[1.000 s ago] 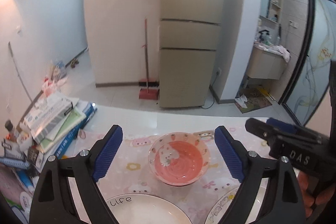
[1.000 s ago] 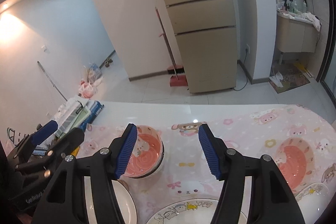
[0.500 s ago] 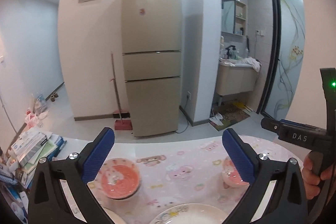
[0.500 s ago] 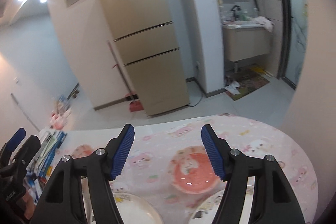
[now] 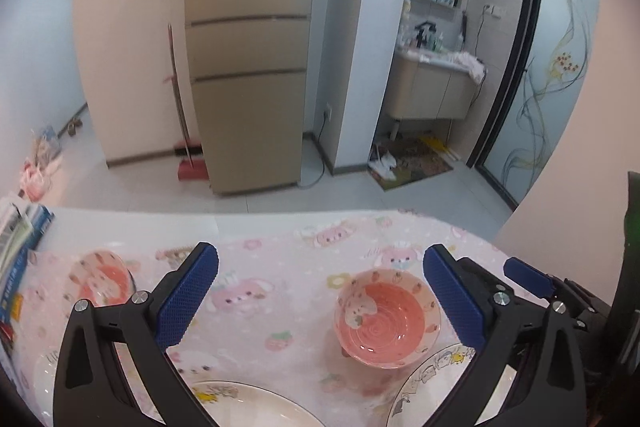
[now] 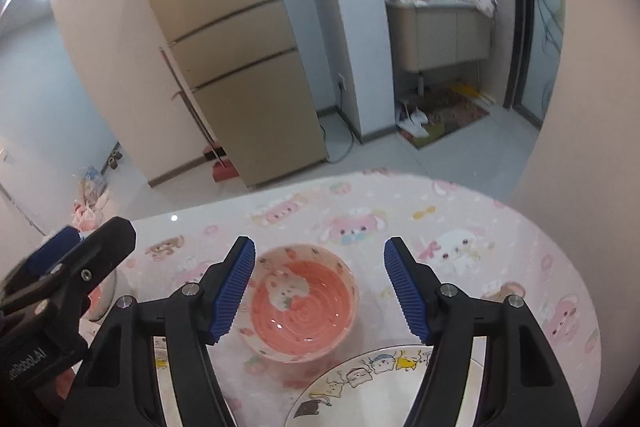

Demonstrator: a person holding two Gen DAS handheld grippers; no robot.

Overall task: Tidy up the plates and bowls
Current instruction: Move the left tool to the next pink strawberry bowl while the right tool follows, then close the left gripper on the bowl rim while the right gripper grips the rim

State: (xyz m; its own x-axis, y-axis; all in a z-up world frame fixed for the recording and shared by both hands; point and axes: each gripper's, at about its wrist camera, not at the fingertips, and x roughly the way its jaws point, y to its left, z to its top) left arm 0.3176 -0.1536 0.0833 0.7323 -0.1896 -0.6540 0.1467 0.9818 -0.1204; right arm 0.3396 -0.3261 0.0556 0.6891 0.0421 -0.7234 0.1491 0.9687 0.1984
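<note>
A pink bowl (image 6: pixel 304 303) with a bunny print stands on the pink cartoon tablecloth (image 6: pixel 460 239). My right gripper (image 6: pixel 320 287) hovers over it, open, the bowl framed between its blue pads and nearer the left one, untouched. In the left wrist view the same bowl (image 5: pixel 388 319) lies just inside the right finger of my open, empty left gripper (image 5: pixel 320 295). A second pink bowl (image 5: pixel 102 279) sits far left. A cartoon-rimmed plate (image 6: pixel 380 387) lies just in front of the bowl, and a white plate (image 5: pixel 248 403) lies at the bottom centre.
Stacked boxes and books (image 5: pixel 16 239) fill the table's left end. The far table edge (image 5: pixel 216 215) drops to a tiled floor with a fridge (image 5: pixel 248 67) and a broom (image 5: pixel 180 115). A pink wall (image 5: pixel 580 187) stands close on the right.
Both grippers have swung right across the table, from the left bowl to the right one. The left jaws have widened. The right gripper now frames the right bowl.
</note>
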